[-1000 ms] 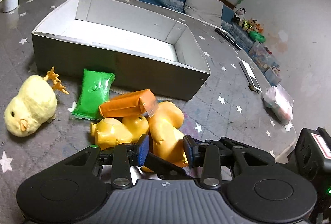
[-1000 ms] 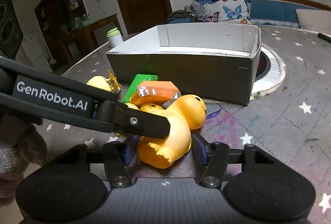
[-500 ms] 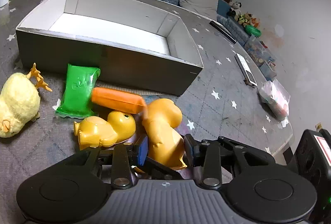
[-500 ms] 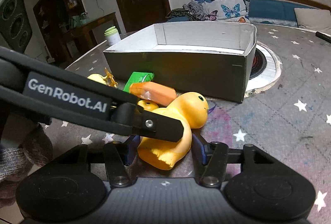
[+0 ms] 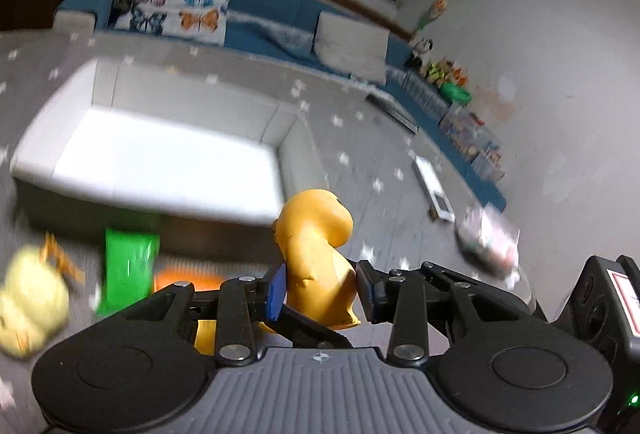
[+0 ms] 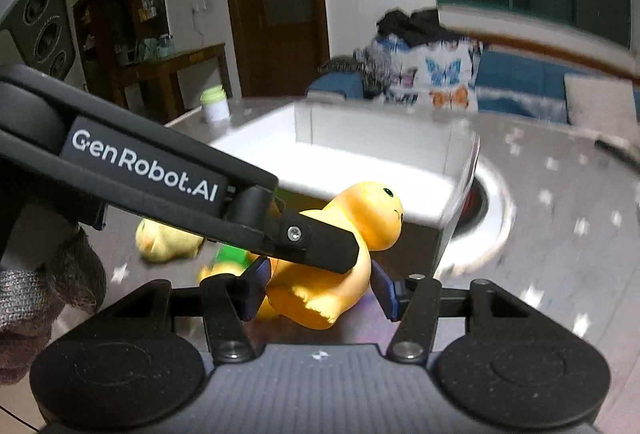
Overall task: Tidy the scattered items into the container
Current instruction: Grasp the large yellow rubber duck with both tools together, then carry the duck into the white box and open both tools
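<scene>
Over the star-print table, both grippers clamp one orange rubber duck, raised for the white box.

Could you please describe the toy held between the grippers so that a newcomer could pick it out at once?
Find the big white-lined box on the star-patterned table; just in front of its near right corner, both grippers close on one toy. It is the large orange rubber duck, lifted between the left gripper and right gripper. Unlike the fluffy pale-yellow chick and green packet lying nearby, it is smooth, glossy and held up.
</scene>
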### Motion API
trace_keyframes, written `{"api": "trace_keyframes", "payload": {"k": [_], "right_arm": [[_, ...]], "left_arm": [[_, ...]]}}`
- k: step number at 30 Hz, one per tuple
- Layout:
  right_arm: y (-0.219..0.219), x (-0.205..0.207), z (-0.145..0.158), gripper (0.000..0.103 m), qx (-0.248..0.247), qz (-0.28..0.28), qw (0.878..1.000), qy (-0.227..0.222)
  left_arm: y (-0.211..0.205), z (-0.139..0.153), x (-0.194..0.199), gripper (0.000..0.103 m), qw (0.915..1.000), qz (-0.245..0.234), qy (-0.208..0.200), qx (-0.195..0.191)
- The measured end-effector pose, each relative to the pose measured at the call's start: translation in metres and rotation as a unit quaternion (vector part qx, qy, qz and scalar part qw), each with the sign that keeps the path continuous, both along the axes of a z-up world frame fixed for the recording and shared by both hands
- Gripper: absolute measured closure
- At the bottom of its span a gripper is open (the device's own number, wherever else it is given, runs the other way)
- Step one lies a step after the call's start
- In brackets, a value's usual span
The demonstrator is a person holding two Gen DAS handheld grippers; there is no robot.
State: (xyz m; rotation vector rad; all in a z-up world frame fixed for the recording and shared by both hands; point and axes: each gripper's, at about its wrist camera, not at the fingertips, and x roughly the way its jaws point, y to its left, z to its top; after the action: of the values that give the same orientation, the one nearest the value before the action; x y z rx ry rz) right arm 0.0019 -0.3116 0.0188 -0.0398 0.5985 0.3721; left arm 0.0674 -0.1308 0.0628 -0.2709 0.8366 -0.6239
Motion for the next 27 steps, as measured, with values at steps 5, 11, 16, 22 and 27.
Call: {"api": "trace_keyframes", "payload": {"k": [5, 11, 16, 22, 27], "right_arm": [[0.004, 0.038, 0.017, 0.048, -0.026, 0.004, 1.0, -0.017], [0.011, 0.095, 0.019, 0.048, -0.053, 0.012, 0.999, 0.003], [0.015, 0.137, 0.006, 0.048, -0.066, 0.02, 0.997, 0.045], [0.02, 0.169, -0.014, 0.049, -0.073, 0.023, 0.993, 0.09], [0.028, 0.18, -0.028, 0.049, -0.09, 0.021, 0.989, 0.115]], "left_arm": [[-0.003, 0.008, 0.042, 0.063, 0.9999, 0.007, -0.002, -0.015], [-0.005, -0.011, 0.1, 0.063, 0.9986, 0.014, 0.036, -0.035], [-0.002, -0.032, 0.138, 0.063, 0.9955, 0.022, 0.079, -0.048], [0.001, -0.054, 0.165, 0.063, 0.9913, 0.027, 0.117, -0.053], [0.005, -0.067, 0.173, 0.063, 0.9881, 0.028, 0.141, -0.056]]}}
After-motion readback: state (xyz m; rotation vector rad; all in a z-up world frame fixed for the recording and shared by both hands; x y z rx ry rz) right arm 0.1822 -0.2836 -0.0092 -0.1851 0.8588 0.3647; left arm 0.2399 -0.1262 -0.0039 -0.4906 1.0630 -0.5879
